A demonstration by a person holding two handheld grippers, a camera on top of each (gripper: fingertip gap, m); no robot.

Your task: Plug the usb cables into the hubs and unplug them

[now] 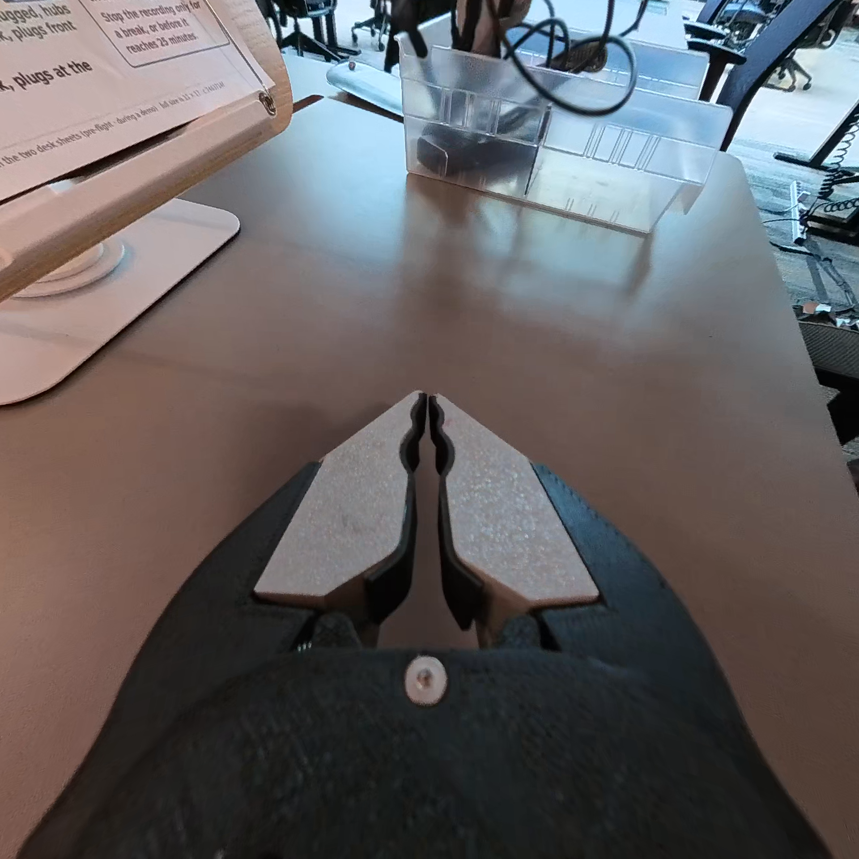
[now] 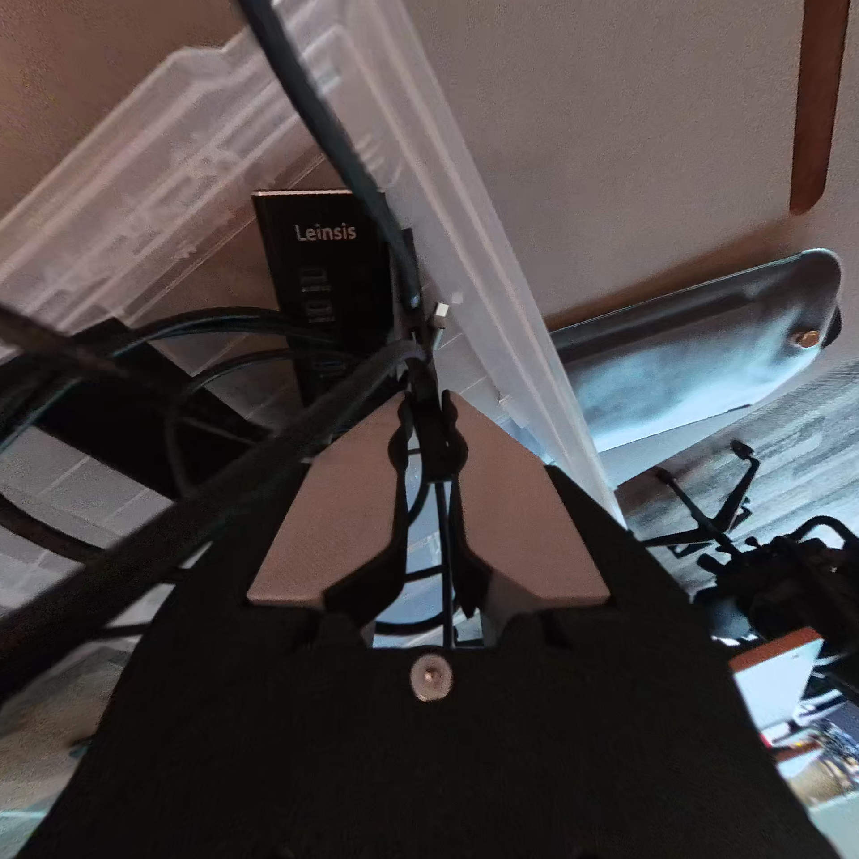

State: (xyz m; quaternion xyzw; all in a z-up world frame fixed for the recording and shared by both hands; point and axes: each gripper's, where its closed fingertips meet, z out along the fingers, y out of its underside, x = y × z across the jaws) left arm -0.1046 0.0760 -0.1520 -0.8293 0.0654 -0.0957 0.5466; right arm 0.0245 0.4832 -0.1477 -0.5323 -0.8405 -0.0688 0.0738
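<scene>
Left claw [image 1: 427,403] hangs closed, empty, over the brown desk [image 1: 511,325]; right claw [image 2: 426,409] pinches a black cable [image 2: 430,432] beside the hub [image 2: 325,260].

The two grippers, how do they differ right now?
The left gripper is shut on nothing, while the right gripper is shut on a black cable. The left one hovers over bare table, short of the clear bin; the right one works over that bin's cables beside the black hub. Both have tan pads on black bodies.
</scene>
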